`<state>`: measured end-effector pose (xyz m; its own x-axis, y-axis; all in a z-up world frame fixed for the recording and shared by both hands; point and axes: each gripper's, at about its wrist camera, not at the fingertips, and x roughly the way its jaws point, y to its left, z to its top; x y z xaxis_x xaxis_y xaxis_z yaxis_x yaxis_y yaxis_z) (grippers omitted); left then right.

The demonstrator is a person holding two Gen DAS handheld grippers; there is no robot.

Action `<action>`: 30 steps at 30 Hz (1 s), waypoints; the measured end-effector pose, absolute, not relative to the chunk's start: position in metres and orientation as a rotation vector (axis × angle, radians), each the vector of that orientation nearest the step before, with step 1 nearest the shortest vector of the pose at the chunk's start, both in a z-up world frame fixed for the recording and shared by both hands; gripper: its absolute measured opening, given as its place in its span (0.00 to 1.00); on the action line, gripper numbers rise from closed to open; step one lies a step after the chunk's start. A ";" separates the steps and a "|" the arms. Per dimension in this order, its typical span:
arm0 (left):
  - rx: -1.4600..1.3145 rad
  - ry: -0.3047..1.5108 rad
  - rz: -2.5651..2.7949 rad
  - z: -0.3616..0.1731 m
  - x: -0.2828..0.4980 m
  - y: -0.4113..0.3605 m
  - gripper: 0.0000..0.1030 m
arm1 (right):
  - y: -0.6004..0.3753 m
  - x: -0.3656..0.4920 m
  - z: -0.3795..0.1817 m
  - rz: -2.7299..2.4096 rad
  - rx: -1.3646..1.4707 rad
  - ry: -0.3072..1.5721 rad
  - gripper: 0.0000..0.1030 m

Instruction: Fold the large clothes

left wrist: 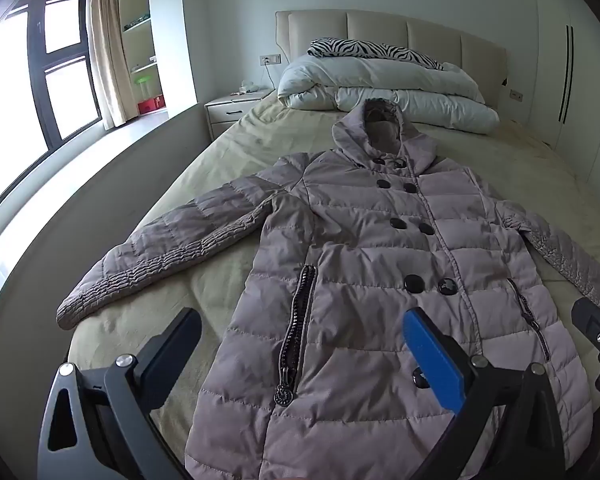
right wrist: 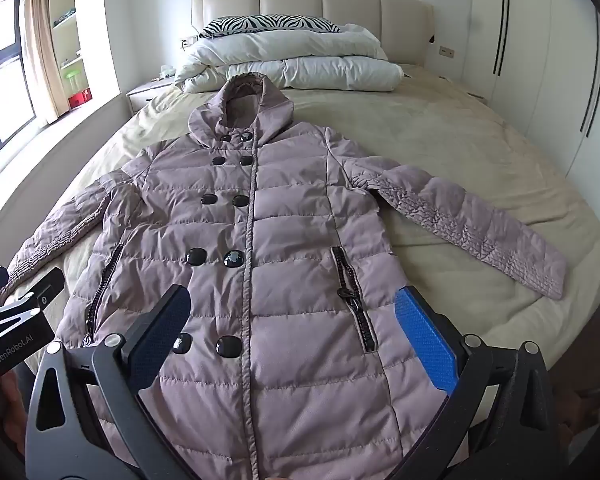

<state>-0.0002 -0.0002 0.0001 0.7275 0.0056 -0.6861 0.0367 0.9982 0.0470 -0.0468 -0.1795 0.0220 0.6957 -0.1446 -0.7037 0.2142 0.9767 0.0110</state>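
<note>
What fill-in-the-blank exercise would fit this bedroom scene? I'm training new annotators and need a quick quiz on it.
1. The puffer coat lies flat on the bed with its front facing ____.
2. The pillow on top of the white duvet has a ____ pattern.
3. Both sleeves of the coat are spread ____ from its body.
4. The left gripper and the right gripper are both ____, holding nothing.

Missing words: up; zebra; outward; open
</note>
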 end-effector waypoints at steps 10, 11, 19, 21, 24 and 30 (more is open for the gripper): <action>0.060 0.760 -0.014 0.000 0.000 0.000 1.00 | -0.181 -0.048 0.023 -0.203 0.096 0.774 1.00; 0.060 0.759 -0.014 0.000 0.000 0.000 1.00 | -0.181 -0.048 0.023 -0.203 0.097 0.775 1.00; 0.065 0.760 -0.015 0.000 0.000 0.000 1.00 | -0.180 -0.047 0.021 -0.202 0.093 0.776 1.00; 0.064 0.760 -0.015 0.000 0.000 0.000 1.00 | -0.181 -0.048 0.021 -0.201 0.093 0.776 1.00; 0.064 0.761 -0.014 0.000 0.000 0.000 1.00 | -0.181 -0.048 0.021 -0.201 0.093 0.777 1.00; 0.065 0.762 -0.015 0.000 0.000 0.000 1.00 | -0.181 -0.048 0.020 -0.202 0.093 0.777 1.00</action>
<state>0.0002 -0.0004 -0.0001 0.7231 0.0103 -0.6906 0.0369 0.9979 0.0535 -0.0477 -0.1810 0.0205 0.6948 -0.1462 -0.7042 0.2148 0.9766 0.0091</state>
